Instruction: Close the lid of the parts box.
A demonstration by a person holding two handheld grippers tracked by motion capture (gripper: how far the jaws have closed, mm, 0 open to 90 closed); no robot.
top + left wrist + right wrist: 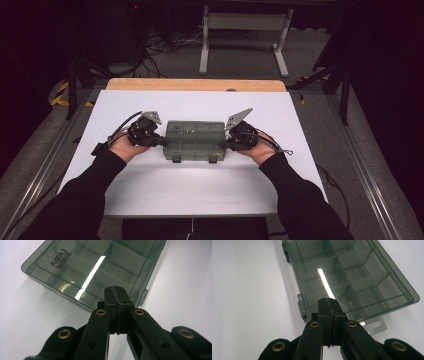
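A smoky clear box (pixel 195 140) lies lid-shut mid-tabletop (pixel 150 190), its compartments seemingly empty. The left tongs (pixel 167 142) and right tongs (pixel 223 145), both closed and holding nothing, press its opposite ends.

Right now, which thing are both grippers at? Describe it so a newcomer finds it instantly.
Start at the white table. In its middle lies a flat, smoky translucent organiser box, between the shut left gripper and right gripper. It stands out by its inner dividers, AIRAJ lettering on the lid and two latches on the near edge.
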